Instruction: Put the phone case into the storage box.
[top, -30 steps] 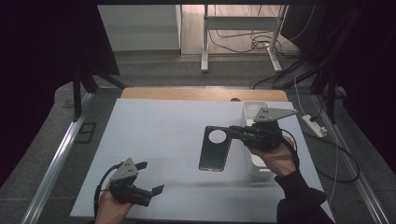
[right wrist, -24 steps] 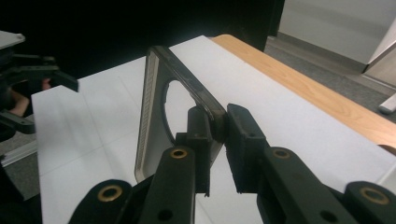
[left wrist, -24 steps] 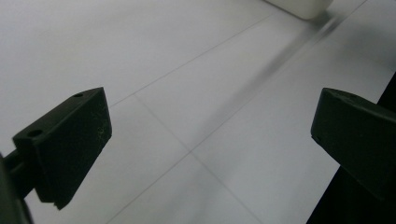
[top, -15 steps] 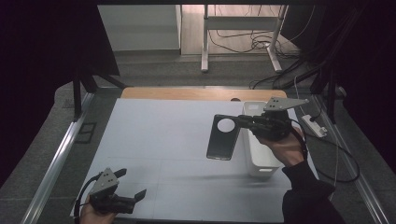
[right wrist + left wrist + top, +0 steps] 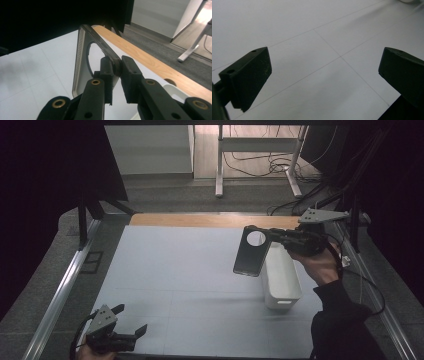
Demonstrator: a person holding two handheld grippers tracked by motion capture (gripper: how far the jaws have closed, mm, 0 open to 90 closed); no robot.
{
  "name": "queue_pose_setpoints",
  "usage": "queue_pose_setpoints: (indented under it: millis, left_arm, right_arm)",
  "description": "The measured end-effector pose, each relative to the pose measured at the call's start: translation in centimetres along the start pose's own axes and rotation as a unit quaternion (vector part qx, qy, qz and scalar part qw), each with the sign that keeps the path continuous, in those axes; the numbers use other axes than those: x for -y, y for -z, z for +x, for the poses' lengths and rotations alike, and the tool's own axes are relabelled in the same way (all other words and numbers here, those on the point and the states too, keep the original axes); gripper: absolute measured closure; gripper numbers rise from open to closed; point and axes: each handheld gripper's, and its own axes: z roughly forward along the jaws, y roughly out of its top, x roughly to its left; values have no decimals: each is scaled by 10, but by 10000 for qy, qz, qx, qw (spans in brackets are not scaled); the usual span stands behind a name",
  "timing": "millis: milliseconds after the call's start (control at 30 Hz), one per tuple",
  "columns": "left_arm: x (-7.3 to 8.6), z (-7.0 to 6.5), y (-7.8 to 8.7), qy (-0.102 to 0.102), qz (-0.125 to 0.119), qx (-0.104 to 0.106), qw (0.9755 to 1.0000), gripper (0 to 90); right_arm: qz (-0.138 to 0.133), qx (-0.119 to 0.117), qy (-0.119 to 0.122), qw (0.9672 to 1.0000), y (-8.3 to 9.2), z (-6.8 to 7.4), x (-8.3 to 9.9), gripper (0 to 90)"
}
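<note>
Dark phone case (image 5: 251, 252) (edge pinched), right gripper (image 5: 274, 236), aloft

The high view looks down on the table (image 5: 190, 270); both gripper views face it close up.

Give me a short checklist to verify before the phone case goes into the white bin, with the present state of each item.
1. Right gripper is shut on the phone case edge: ok.
2. Case is clear of the table, lifted: ok.
3. Case is over the white bin: not ok, it hangs at the bin's left side.
4. Bin is empty inside: cannot tell.
5. Left gripper is open, far away at the near-left corner: ok.
</note>
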Motion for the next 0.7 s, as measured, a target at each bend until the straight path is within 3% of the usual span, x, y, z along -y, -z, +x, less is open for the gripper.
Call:
queue_pose_setpoints:
  millis: [233, 467, 700]
  left_arm:
    - [2, 0, -2, -62, 135, -29, 9999, 0]
    - [3, 4, 0, 105, 33, -23, 9999, 0]
    - [4, 4, 0, 75, -40, -74, 9999, 0]
  right_arm:
    - [-40, 149, 44, 9999, 5, -14, -5, 795]
    - [11, 374, 43, 9993, 7, -33, -11, 795]
    - [33, 543, 2, 9985, 6, -51, -14, 795]
